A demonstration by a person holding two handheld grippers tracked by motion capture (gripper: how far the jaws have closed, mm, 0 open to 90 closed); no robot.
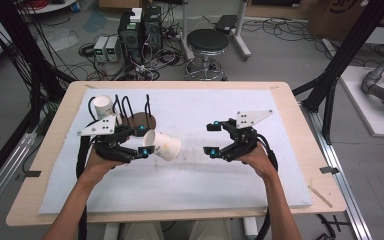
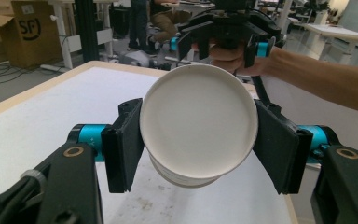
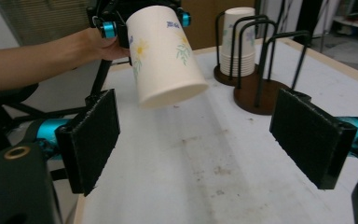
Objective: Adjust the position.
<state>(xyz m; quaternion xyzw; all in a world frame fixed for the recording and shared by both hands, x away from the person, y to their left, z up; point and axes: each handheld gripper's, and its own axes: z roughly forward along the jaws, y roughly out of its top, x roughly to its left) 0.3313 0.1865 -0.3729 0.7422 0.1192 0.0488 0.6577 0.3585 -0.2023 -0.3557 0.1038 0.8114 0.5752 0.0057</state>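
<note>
Left gripper (image 1: 144,141) clamps paper cup (image 1: 163,145); right gripper (image 1: 213,138) open.

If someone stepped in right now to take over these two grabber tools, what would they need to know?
Left gripper: shut on the paper cup, held tipped on its side above the table, base toward the other hand.
Right gripper: open, holds nothing, apart from the cup and facing it.
Things: a stack of cups sits in the far wire holder; the nearer holder looks empty.
Done: one cup is held in the air.
Left: probably pass the cup to the right gripper or set it down; I cannot tell which.
</note>
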